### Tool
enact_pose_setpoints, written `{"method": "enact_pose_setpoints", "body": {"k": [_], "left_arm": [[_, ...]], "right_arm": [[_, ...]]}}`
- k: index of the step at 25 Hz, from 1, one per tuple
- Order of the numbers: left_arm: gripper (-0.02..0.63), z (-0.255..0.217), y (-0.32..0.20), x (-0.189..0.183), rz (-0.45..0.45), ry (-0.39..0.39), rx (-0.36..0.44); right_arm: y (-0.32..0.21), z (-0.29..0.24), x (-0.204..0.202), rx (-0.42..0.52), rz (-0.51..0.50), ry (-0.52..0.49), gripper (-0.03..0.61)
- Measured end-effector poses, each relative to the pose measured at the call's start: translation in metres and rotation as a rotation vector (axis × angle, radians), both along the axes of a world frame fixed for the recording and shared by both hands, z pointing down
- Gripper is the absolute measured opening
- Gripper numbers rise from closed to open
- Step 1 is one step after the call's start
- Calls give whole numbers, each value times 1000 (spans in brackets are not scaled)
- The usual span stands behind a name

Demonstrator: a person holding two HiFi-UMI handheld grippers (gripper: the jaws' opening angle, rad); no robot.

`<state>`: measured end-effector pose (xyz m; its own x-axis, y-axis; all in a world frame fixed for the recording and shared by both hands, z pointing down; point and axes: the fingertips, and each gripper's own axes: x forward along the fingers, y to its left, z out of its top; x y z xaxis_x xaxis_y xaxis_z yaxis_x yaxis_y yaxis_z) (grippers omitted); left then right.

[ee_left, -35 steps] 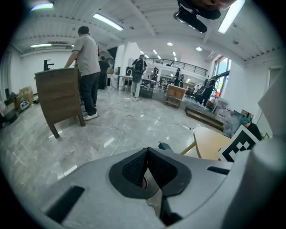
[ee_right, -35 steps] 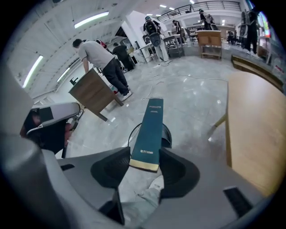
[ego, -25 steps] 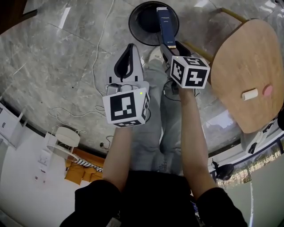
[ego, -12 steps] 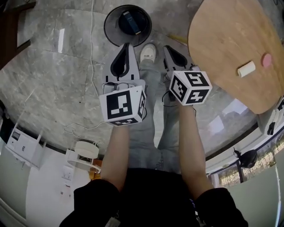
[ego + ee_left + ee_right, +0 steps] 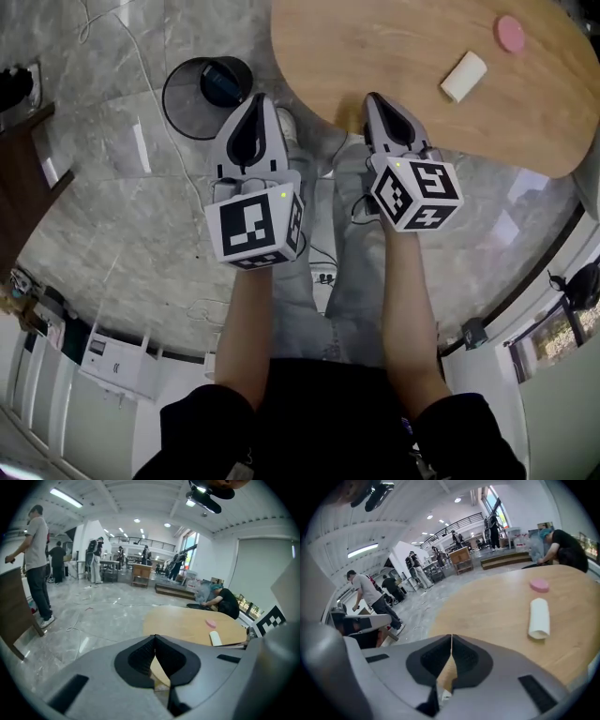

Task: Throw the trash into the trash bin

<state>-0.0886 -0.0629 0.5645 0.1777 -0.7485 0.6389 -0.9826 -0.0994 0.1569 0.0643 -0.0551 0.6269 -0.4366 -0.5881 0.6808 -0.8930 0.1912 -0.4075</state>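
Count on inspection:

- **Grippers:** two, the left gripper [image 5: 255, 101] and the right gripper [image 5: 375, 99]. Each carries one marker cube [image 5: 253, 227], so two cubes in all.
- **Desk:** one wooden desk [image 5: 375, 47].
- **Items on it:** two, namely one white roll [image 5: 464, 76] and one pink disc [image 5: 510, 33].
- **Bin:** one trash bin [image 5: 172, 94] on the floor, with one dark blue item [image 5: 225, 82] inside.
- **Persons in the hall:** one crouching person [image 5: 225, 603] and one standing person [image 5: 37, 564]. Those further back are too small to count.
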Motion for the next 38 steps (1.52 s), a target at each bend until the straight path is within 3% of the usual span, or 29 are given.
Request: {"method": "enact_pose_setpoints", "body": {"k": [6,11,12,13,14,17,29,34,38], "left_arm": [[2,-6,-14,86,111,4,1],[2,-4,-18,137,161,4,-8],[2,-3,-19,144,166,3,-10],[2,-2,-20,151,170,2,-13],[2,-1,-21,158,174,1,-16],[2,2,-21,178,178,-3,-27],[2,15,-31,206,159,-20,-65],[2,15,-35,206,147,-12,-59],[2,15,-33,194,128,-7,-55]], "right_arm": [[-9,-2,102,-4,156,61,15],[-14,6,155,-21,203,105,22],[-17,9,162,-30,209,102,47],[-19,12,168,-43,213,93,135],[-21,17,174,-57,213,80,182],[-27,33,187,-95,205,51,213],[-45,64,193,-191,162,-32,213],[-49,59,191,-188,182,-76,153],[-47,51,182,-176,165,-99,143]]}}
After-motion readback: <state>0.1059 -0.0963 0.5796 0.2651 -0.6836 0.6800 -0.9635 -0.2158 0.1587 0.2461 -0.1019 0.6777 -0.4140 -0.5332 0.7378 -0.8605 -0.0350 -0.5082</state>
